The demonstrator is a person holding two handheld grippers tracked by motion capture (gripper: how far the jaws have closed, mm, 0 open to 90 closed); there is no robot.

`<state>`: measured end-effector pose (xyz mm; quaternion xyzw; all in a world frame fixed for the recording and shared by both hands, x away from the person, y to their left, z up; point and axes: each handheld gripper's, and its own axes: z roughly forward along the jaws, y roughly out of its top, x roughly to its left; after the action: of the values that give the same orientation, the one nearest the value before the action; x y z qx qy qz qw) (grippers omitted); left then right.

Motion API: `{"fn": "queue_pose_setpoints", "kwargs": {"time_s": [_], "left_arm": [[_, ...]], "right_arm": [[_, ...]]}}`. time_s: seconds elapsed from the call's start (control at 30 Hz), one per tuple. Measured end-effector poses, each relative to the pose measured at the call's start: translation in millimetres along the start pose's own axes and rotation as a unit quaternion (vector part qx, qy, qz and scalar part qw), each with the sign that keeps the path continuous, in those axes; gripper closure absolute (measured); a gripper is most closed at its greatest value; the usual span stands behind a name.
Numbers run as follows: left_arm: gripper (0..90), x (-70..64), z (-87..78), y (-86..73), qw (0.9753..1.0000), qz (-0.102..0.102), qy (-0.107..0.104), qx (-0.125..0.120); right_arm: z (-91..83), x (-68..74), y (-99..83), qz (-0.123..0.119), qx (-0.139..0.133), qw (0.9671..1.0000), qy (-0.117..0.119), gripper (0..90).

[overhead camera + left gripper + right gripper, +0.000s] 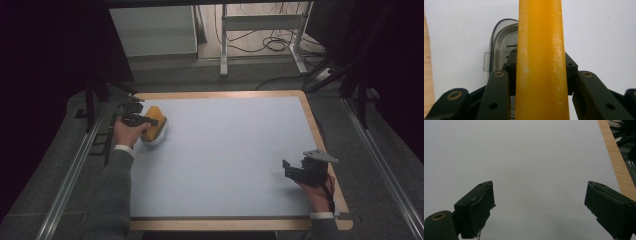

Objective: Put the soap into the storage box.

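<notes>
Sponge [541,62]: yellow, flat, rough-surfaced slab.

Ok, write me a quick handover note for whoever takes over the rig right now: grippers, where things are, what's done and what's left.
Left gripper: shut on the yellow-orange block, holding it over the clear container at the mat's near-left side.
Right gripper: open, holding nothing, resting over the bare grey mat near its right edge.
Done: block is gripped and at the container.
Left: whether the block goes into or comes out of the container is not clear; finish that move gently, and the free right gripper could steady the container.
</notes>
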<state>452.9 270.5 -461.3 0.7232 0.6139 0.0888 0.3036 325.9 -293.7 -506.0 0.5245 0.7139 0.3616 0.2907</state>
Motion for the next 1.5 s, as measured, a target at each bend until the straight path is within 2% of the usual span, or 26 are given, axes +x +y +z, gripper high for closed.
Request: {"fn": "queue_pose_setpoints", "kwargs": {"time_s": [0.13,0.5,0.57,0.7,0.8,0.83,0.87,0.9,0.93,0.97,1.1,1.27,1.3,1.5], "left_arm": [[60.9,2.4,0.0,-1.2,1.0,-0.006,0.004,-0.005],[60.9,3.2,8.5,-1.0,0.9999,-0.011,0.01,0.002],[60.8,2.8,10.5,-0.6,0.9997,-0.015,0.018,-0.001],[60.7,3.0,14.0,-1.2,0.9995,-0.017,0.027,0.001],[60.6,4.7,15.7,-2.5,0.9995,-0.018,0.025,0.003],[58.9,4.8,13.1,-3.1,0.9994,-0.026,0.016,-0.017],[56.3,4.8,13.1,-3.1,0.9994,-0.026,0.016,-0.017],[56.3,3.6,9.3,-2.6,0.9991,-0.027,0.016,-0.028],[51.7,1.9,6.5,-1.8,0.999,-0.024,0.02,-0.033],[48.3,0.6,3.5,-0.8,0.9988,-0.019,0.028,-0.036],[41.3,-0.5,1.2,0.2,0.9986,-0.02,0.03,-0.038],[33.6,-1.7,-2.2,0.0,0.9985,-0.013,0.023,-0.049],[32.9,-1.7,-7.0,0.2,0.9978,-0.01,0.025,-0.06],[30.3,0.9,-16.8,-0.3,0.9966,-0.005,0.031,-0.077]], "right_arm": [[0.1,-0.2,-0.1,0.001,-0.003,1.0,-0.004,8.9],[-0.6,-1.1,-0.3,0.004,-0.007,0.9999,-0.011,8.9],[-1.2,-1.8,-0.2,0.006,-0.011,0.9998,-0.014,8.9],[-1.1,-2.2,-0.4,0.008,-0.01,0.9998,-0.013,8.9],[-0.8,-1.7,-0.5,0.004,-0.008,0.9999,-0.011,8.9],[-0.9,-1.6,-0.5,0.004,-0.008,0.9999,-0.01,8.9],[-0.9,-1.6,-0.5,0.004,-0.008,0.9999,-0.01,8.9],[-0.8,-1.7,-0.5,0.004,-0.008,0.9999,-0.01,8.9],[-0.9,-1.7,-0.5,0.005,-0.008,0.9999,-0.01,8.9],[-0.8,-1.5,-0.4,0.005,-0.008,0.9999,-0.009,8.9],[-1.2,-0.4,0.0,0.003,-0.008,0.9999,-0.008,8.9],[-1.2,-0.3,0.1,0.004,-0.007,0.9999,-0.007,8.9],[-1.2,-0.1,0.1,0.004,-0.008,0.9999,-0.006,8.9],[-1.1,-0.9,0.1,0.004,-0.008,0.9999,-0.007,8.9]]}}
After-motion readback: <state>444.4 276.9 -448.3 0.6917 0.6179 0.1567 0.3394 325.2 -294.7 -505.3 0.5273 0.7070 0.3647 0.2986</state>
